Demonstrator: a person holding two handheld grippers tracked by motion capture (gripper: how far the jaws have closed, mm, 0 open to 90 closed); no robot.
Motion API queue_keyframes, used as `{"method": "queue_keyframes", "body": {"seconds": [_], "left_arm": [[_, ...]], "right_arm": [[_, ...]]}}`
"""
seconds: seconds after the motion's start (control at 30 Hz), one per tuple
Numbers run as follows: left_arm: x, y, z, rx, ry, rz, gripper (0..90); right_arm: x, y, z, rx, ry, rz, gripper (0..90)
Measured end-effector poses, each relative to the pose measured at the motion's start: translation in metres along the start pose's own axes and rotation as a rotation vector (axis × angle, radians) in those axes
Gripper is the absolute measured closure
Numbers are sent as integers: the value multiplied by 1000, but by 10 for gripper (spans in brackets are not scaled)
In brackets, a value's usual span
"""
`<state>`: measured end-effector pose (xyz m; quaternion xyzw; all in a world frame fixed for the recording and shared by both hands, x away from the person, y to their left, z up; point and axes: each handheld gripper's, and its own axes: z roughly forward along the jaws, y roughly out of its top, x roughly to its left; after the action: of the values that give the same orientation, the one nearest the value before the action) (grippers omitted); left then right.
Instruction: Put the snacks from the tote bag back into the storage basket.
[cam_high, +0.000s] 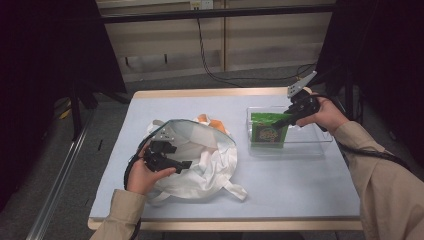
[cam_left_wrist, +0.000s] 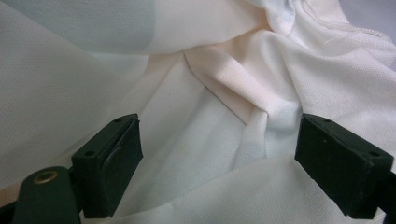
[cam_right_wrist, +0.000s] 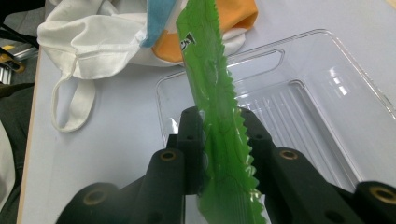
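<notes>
A white cloth bag (cam_high: 210, 167) lies open on the left half of the table. My left gripper (cam_high: 182, 164) reaches into its mouth, jaws open, with loose white fabric (cam_left_wrist: 210, 84) spread between and beyond them (cam_left_wrist: 219, 149). My right gripper (cam_high: 286, 120) is shut on the serrated top edge of a green snack packet (cam_high: 269, 131), which hangs over the clear plastic tray (cam_high: 312, 142). In the right gripper view the packet (cam_right_wrist: 212, 93) stands edge-on between the jaws (cam_right_wrist: 219, 121), above the tray (cam_right_wrist: 327, 93). An orange item (cam_high: 212, 122) sticks out at the bag's far side.
The pale blue tabletop (cam_high: 300, 190) has a wooden edge. The bag's strap (cam_right_wrist: 70, 112) lies loose on the table. A blue-edged piece (cam_right_wrist: 159, 18) sits beside the orange item (cam_right_wrist: 233, 23). Black cables (cam_high: 210, 65) run across the floor behind the table.
</notes>
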<state>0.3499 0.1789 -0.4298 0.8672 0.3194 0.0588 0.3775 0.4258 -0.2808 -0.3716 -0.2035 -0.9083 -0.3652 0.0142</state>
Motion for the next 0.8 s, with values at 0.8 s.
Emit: {"method": "queue_keyframes", "body": {"seconds": [0.8], "left_arm": [[-3, 4, 4, -5, -10, -4, 139]], "right_arm": [[13, -12, 4, -18, -67, 14, 472]]}}
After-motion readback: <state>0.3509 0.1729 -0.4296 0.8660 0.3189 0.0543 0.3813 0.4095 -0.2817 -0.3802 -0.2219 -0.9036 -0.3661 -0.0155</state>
